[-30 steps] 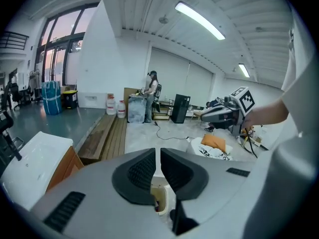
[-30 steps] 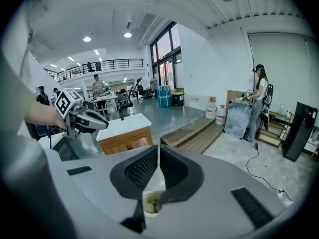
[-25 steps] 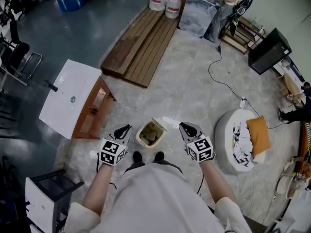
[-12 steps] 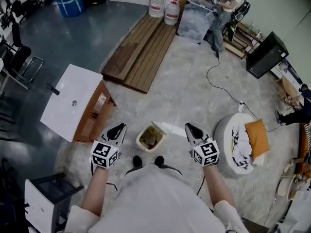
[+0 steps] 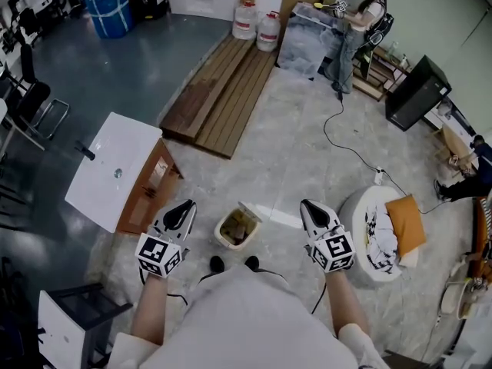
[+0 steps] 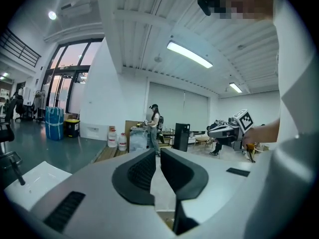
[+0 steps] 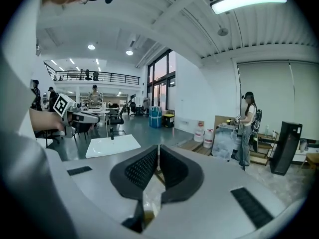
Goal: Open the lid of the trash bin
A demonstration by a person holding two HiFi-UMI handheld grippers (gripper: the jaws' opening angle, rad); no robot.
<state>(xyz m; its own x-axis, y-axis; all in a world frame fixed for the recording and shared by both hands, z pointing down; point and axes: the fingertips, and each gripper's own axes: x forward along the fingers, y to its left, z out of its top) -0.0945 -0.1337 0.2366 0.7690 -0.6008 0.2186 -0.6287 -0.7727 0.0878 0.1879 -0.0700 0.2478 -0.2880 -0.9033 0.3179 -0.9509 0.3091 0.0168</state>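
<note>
A small beige trash bin (image 5: 237,229) stands on the floor just ahead of my feet. Its lid (image 5: 250,211) is tipped up at the far right rim, and rubbish shows inside. My left gripper (image 5: 184,207) hangs left of the bin, apart from it, jaws shut on nothing. My right gripper (image 5: 309,206) hangs right of the bin, also shut and empty. In the left gripper view the left gripper (image 6: 157,156) points across the room, with only a thin slit between its pads. The right gripper (image 7: 158,151) looks the same in its own view.
A white sink cabinet (image 5: 115,171) lies on its side at the left. Wooden planks (image 5: 223,75) lie further ahead. A round white cushion (image 5: 377,225) with an orange pillow sits at the right, and a cable (image 5: 346,141) runs to it. A person (image 5: 361,21) stands at the back.
Both grippers have drifted outward from the bin, the left one leftward and the right one rightward. The bin's lid stays tipped up. Both stay shut.
</note>
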